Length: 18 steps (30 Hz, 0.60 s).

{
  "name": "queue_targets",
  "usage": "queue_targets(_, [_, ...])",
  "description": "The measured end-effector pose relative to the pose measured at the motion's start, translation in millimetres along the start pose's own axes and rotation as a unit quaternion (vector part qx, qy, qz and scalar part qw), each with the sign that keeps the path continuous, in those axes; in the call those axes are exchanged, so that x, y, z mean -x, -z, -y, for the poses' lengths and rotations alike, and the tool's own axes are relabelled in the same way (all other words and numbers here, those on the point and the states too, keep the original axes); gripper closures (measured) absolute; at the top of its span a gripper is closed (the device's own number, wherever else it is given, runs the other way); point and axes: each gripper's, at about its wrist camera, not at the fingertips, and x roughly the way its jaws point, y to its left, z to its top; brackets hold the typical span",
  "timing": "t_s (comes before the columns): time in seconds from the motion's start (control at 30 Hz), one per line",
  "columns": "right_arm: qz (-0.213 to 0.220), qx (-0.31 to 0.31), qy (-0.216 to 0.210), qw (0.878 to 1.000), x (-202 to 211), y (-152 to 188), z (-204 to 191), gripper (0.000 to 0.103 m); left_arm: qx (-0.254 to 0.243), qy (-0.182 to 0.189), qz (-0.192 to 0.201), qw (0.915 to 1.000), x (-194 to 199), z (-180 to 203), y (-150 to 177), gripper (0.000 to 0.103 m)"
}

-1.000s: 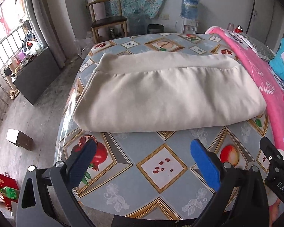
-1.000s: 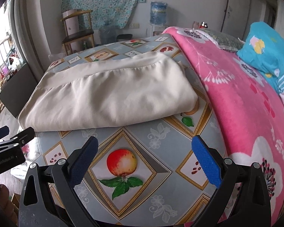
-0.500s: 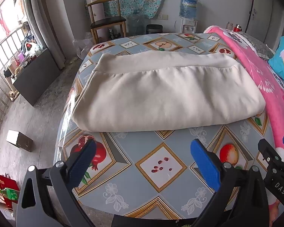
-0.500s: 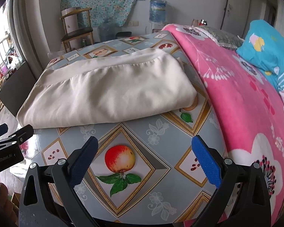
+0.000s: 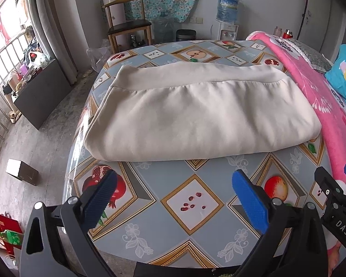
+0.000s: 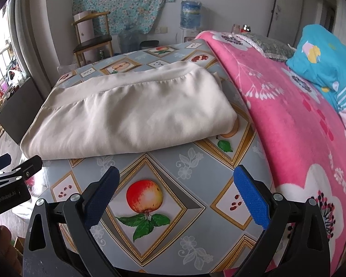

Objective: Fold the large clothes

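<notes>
Fruit-patterned oilcloth (image 5: 191, 204) is seen spread beneath both grippers. Beyond the jaw tips, well apart from them, a folded cream garment (image 5: 196, 115) lies flat on it, with a pink blanket (image 6: 295, 124) just beside its right edge. The left gripper (image 5: 173, 198) and right gripper (image 6: 176, 196) are held with jaws wide, nothing between the blue pads.

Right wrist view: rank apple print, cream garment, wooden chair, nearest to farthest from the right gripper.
From the right gripper:
1. Apple print, on the cloth between the fingers.
2. Cream garment, folded, mid-table.
3. Wooden chair, back left by the wall.
</notes>
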Motion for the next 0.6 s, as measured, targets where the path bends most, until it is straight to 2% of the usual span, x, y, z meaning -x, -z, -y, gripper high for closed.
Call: queue_targets(0.6, [0.002, 0.001, 0.0, 1.0, 0.5, -0.9, -0.2, 0.007, 0.0, 0.001, 0.0, 1.0, 0.4, -0.1, -0.2, 0.005])
